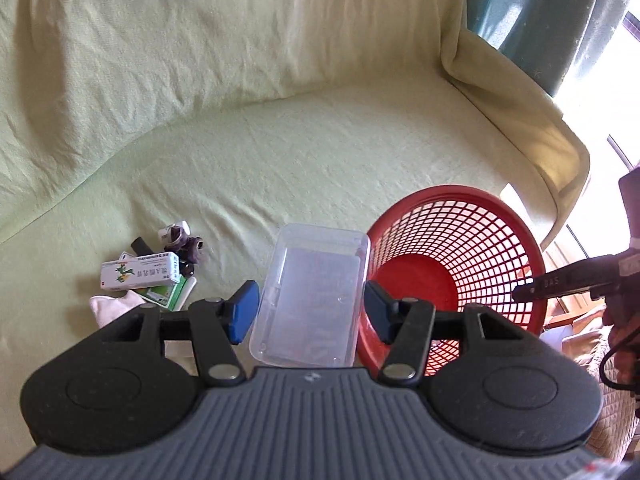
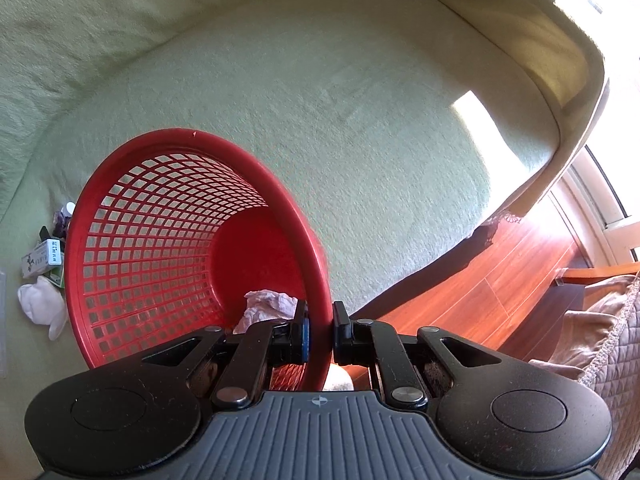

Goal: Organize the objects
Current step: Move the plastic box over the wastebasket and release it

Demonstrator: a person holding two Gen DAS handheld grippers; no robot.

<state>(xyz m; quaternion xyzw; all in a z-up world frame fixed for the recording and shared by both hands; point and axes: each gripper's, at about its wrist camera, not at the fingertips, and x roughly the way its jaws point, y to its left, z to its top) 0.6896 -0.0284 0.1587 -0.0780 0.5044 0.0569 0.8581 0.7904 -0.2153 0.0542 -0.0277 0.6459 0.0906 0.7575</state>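
A clear plastic box (image 1: pixel 312 296) sits lengthwise between the blue pads (image 1: pixel 244 308) of my left gripper (image 1: pixel 310 312). Both pads press its long sides, and it hangs above the green sofa seat. My right gripper (image 2: pixel 320 332) is shut on the rim of a red mesh basket (image 2: pixel 168 248), which is tipped on the seat. A crumpled white tissue (image 2: pixel 268 304) lies inside it. In the left wrist view the red basket (image 1: pixel 460 248) is right of the box, with the right gripper (image 1: pixel 532 290) at its rim.
A pile lies left of the box: a white-green medicine carton (image 1: pixel 140 276), a second green carton, a white sock (image 1: pixel 114 306) and small dark items (image 1: pixel 188 248). The sofa back and right armrest (image 1: pixel 540 120) close the seat in. Wooden floor (image 2: pixel 500 280) shows at the right.
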